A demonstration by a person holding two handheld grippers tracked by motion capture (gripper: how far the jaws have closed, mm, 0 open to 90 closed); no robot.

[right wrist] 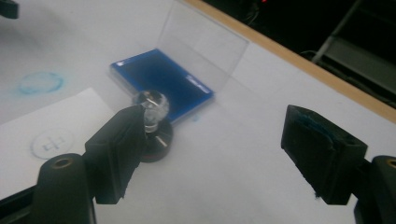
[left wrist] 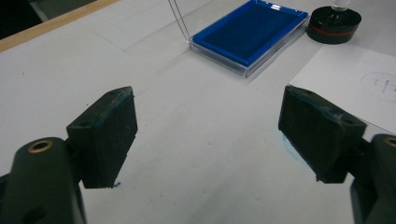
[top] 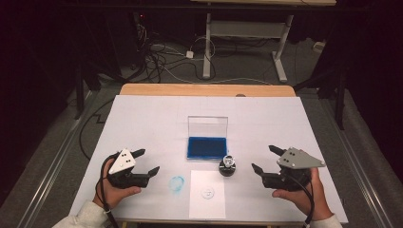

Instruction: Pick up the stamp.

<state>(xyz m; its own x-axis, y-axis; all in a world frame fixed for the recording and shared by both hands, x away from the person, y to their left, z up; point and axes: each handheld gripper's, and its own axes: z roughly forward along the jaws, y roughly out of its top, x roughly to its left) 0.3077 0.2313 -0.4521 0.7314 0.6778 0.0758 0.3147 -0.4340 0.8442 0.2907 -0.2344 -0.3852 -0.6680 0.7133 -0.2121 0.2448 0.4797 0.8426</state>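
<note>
Left claw (top: pixel 146 161) low on the white table (top: pixel 142 118), jaws apart, nothing between them, pointing toward the middle. Just right of it, a faint blue ring smudge (top: pixel 177 184) on the bare surface. Next, a white paper sheet (top: pixel 207 194) at the near edge, with a small round printed mark (top: pixel 207 192) in its middle. Behind the sheet, a blue ink pad (top: pixel 207 147) in a clear case, lid (top: pixel 207 126) standing upright at the far side. Just off the pad's right near corner, a round stamp (top: pixel 228 166) upright on its dark base, clear knob on top, touching neither pad nor sheet.

Right claw (top: pixel 266 160) further right, jaws also apart and empty, opening turned left toward the stamp. In the right gripper view, stamp (right wrist: pixel 153 126) just ahead of the left jaw rather than between the two. Stamp clearly nearer to the right claw than to the left; likely next move a short reach leftward to centre the knob between the jaws. Upright axis of the stamp suited to a sideways pinch.
</note>
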